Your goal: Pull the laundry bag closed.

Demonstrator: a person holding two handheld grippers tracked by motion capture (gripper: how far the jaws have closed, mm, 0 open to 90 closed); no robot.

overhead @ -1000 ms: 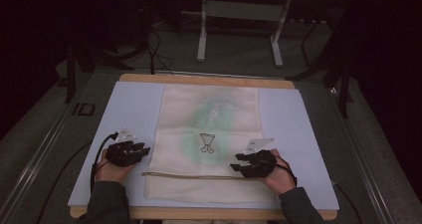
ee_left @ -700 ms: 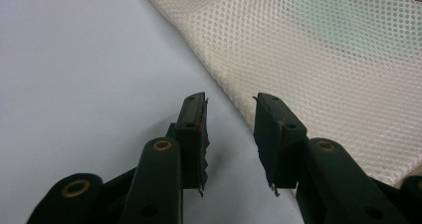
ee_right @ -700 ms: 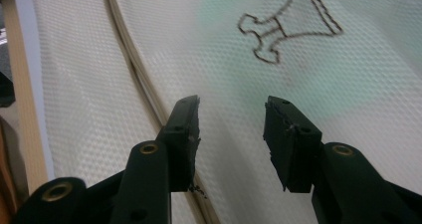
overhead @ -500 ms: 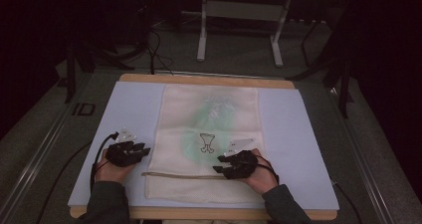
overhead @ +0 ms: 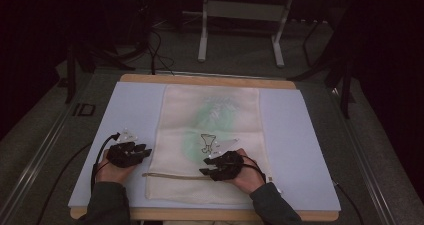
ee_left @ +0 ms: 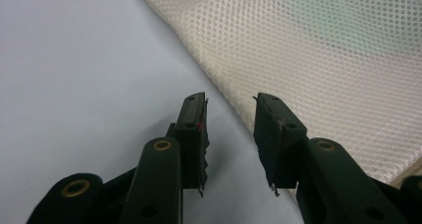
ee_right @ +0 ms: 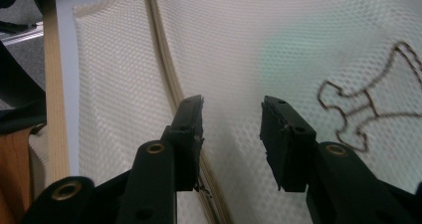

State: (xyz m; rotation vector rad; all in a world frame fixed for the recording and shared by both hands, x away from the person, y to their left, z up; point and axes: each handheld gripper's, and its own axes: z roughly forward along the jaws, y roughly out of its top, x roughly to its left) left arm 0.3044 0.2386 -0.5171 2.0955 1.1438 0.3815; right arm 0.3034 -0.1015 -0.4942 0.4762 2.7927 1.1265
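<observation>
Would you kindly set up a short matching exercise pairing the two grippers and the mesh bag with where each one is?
1. left gripper
2. right gripper
3. mesh bag

a. lies flat on the blue mat
b. open, over the bag beside its zip
c. open, at the bag's left edge, above the mat

Pairs: 1-c, 2-b, 3-a

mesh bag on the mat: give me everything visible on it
The mesh bag is cream, fine-holed netting, lying flat lengthwise on the pale blue mat. A zipper crosses near its near end. Something green and a dark outline drawing show through. The right gripper hovers open over the zipper; the left gripper sits open at its left edge.
</observation>
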